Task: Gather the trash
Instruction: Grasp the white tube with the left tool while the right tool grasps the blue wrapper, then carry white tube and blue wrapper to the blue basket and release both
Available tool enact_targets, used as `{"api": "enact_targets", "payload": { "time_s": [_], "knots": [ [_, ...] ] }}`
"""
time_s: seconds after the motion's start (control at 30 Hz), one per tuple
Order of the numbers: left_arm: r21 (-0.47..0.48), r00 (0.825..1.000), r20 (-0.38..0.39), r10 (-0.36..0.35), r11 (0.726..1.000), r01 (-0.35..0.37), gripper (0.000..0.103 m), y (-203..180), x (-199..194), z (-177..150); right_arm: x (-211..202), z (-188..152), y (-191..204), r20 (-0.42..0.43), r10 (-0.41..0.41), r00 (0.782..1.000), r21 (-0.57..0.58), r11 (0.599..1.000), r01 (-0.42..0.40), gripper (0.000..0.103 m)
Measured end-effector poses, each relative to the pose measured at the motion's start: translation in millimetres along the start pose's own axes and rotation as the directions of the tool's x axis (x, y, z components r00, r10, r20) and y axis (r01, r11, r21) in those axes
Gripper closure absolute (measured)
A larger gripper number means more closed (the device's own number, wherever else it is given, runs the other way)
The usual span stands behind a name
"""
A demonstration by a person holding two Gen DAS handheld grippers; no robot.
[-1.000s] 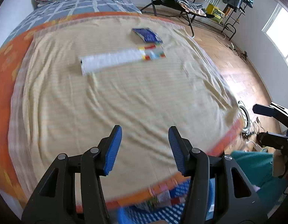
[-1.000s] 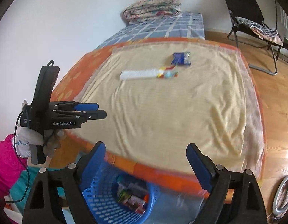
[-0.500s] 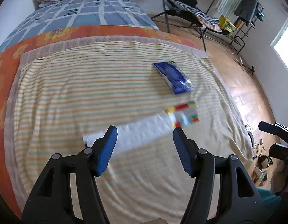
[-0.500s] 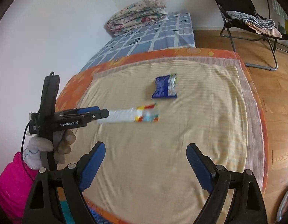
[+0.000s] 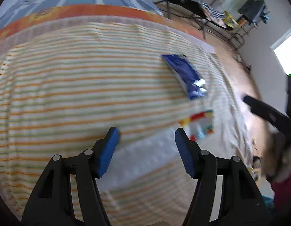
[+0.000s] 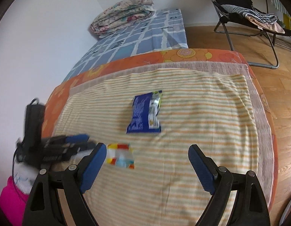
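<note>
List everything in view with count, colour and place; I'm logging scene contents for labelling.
Blue wrapper: one, dark blue, middle of the striped cloth.
Long white wrapper: one, white with a multicoloured end, lying under the left jaws.
Striped cloth: one, yellow-orange, over the bed.
Orange sheet: one, floral, beneath the cloth.
Folded quilt: one, floral, far end of the bed.
Folding chair: one, black, on the wooden floor.
Left gripper: black with blue pads, open.
Right gripper: the same, open.
</note>
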State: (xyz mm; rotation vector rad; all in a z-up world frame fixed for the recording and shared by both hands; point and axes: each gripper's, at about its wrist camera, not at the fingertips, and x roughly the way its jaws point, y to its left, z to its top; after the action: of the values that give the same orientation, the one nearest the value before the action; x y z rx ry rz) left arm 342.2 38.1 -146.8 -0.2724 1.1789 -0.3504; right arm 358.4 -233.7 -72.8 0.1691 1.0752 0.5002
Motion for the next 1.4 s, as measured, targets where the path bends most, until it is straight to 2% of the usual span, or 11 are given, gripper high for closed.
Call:
{"api": "enact_targets", "payload": {
  "time_s": [0.07,0.23,0.43,0.6,0.7,0.8,0.9,0.97,1.13,1.2,1.4],
  "knots": [
    [0.035,0.999,-0.027,-0.019,0.999,0.020,0.038,-8.4,-0.5,-6.4,11.5,8.2,1.0,-0.007,-0.011,1.000,-0.003,1.000,0.011,0.010],
    [0.179,0.997,-0.045,0.069,0.982,-0.060,0.038,-32.3,4.3,-18.8,40.0,25.9,1.7,-0.023,-0.021,1.000,0.026,0.999,0.021,0.005],
    [0.326,0.981,0.001,0.194,0.927,-0.184,0.038,-55.7,13.0,-32.1,77.5,43.9,9.4,-0.051,-0.062,0.997,0.024,0.998,0.064,0.003],
    [0.404,0.969,0.040,0.244,0.883,-0.239,0.040,-64.3,16.0,-43.2,103.0,48.6,13.4,-0.086,-0.089,0.992,0.035,0.995,0.092,0.003],
    [0.395,0.971,0.048,0.233,0.889,-0.233,0.052,-64.8,12.9,-46.4,112.9,46.9,12.8,-0.104,-0.103,0.989,0.039,0.993,0.108,0.005],
    [0.373,0.975,0.043,0.218,0.902,-0.219,0.060,-59.3,8.8,-45.0,113.0,44.6,15.8,-0.100,-0.158,0.982,0.005,0.987,0.159,0.014],
    [0.364,0.975,0.044,0.219,0.905,-0.220,0.068,-58.3,6.4,-43.7,111.5,43.2,18.3,-0.101,-0.207,0.973,-0.033,0.978,0.205,0.034],
    [0.360,0.974,0.047,0.220,0.906,-0.222,0.071,-59.1,3.6,-47.0,105.5,41.8,14.5,-0.095,-0.194,0.976,-0.019,0.981,0.193,0.052],
    [0.353,0.971,0.054,0.232,0.906,-0.235,0.079,-60.4,-2.0,-58.1,83.7,35.0,-2.5,-0.063,-0.110,0.992,0.088,0.989,0.116,0.054],
    [0.335,0.971,0.056,0.233,0.912,-0.238,0.086,-60.8,-8.2,-62.5,70.9,30.9,-0.1,-0.043,-0.110,0.993,0.075,0.991,0.113,0.054],
    [0.302,0.970,0.082,0.228,0.922,-0.242,0.088,-68.1,-37.1,-75.4,21.8,19.1,15.5,0.009,-0.090,0.996,0.030,0.996,0.090,0.054]
  ]
}}
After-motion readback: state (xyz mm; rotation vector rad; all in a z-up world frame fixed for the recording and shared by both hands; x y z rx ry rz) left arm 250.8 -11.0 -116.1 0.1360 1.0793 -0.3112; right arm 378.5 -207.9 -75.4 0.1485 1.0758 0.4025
